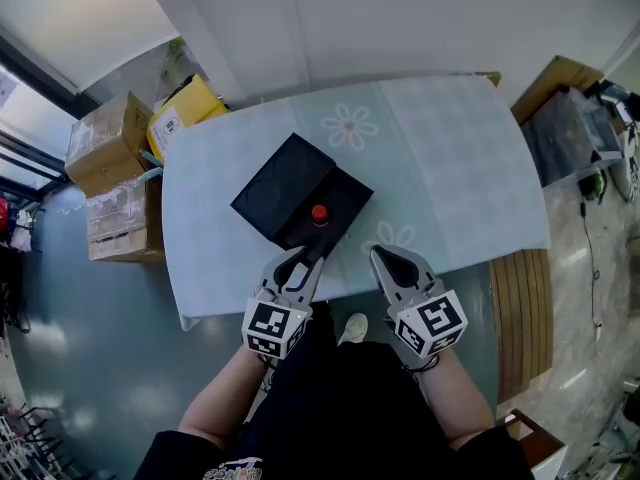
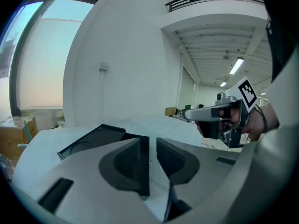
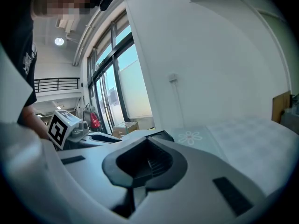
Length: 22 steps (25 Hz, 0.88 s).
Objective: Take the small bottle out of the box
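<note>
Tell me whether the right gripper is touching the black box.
Apart. The head view shows a strip of pale tablecloth between the right gripper and the near edge of the black box.

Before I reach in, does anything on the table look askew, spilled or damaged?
Only the black box: it lies open and turned diagonal to the table edges. The red-capped small bottle sits inside; no spill or damage shows.

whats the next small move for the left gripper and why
Probably ease the left gripper forward to the red-capped small bottle standing in the black box, opening the jaws wider: they stand only slightly apart with nothing between them, and the bottle sits just beyond its tips.
</note>
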Each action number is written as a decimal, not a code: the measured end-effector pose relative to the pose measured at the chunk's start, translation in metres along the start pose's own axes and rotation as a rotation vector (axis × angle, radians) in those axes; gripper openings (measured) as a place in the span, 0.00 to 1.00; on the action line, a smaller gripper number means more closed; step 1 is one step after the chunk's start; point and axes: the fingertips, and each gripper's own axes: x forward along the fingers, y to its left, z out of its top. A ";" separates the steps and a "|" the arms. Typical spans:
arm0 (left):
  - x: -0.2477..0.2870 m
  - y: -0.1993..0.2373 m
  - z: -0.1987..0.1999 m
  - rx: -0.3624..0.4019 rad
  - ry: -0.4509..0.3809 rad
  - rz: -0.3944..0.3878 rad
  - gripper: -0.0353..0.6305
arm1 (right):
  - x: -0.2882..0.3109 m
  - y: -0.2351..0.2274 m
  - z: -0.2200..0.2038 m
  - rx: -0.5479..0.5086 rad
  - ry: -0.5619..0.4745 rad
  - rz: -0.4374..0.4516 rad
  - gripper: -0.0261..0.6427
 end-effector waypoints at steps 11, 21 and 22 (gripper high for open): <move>0.050 0.037 -0.019 0.046 0.059 -0.010 0.31 | 0.035 -0.019 -0.027 0.059 0.084 -0.010 0.07; 0.088 0.046 -0.031 0.098 0.091 -0.040 0.37 | 0.045 -0.031 -0.054 0.112 0.132 -0.038 0.07; 0.091 0.047 -0.033 0.102 0.093 -0.046 0.37 | 0.047 -0.032 -0.056 0.116 0.135 -0.040 0.07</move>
